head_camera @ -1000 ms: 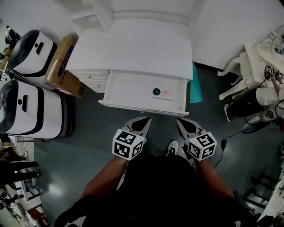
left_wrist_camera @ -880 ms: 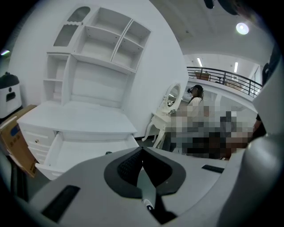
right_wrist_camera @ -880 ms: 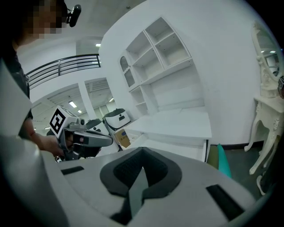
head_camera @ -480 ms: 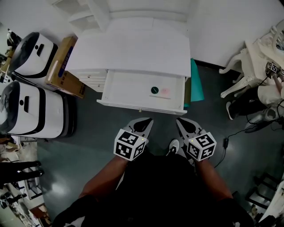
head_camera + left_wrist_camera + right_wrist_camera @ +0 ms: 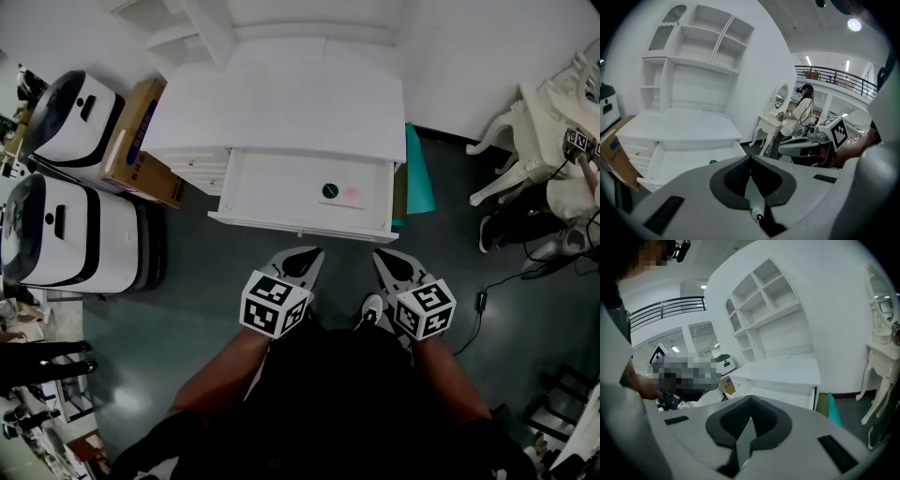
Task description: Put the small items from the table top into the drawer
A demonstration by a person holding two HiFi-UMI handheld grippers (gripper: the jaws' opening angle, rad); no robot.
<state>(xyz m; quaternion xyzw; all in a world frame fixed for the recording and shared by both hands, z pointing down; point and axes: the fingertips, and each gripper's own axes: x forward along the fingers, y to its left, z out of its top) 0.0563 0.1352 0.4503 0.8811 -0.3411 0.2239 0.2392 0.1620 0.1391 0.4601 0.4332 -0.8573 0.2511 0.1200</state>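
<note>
Head view, left gripper (image 5: 309, 255) and right gripper (image 5: 381, 256) clenched empty, drawer (image 5: 272, 187) open, green disc (image 5: 330, 191), pink item (image 5: 352, 195) inside, cardboard box (image 5: 136, 141) beside

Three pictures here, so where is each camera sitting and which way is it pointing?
Head view: on the person's head, looking steeply down at the open drawer; forearms, left tongs and right tongs show.
Left gripper view: on the left tongs, looking along their shut jaws at the desk; the right tongs show at right.
Right gripper view: on the right tongs, along their shut jaws toward the desk.
Shared: all three show the desk.
</note>
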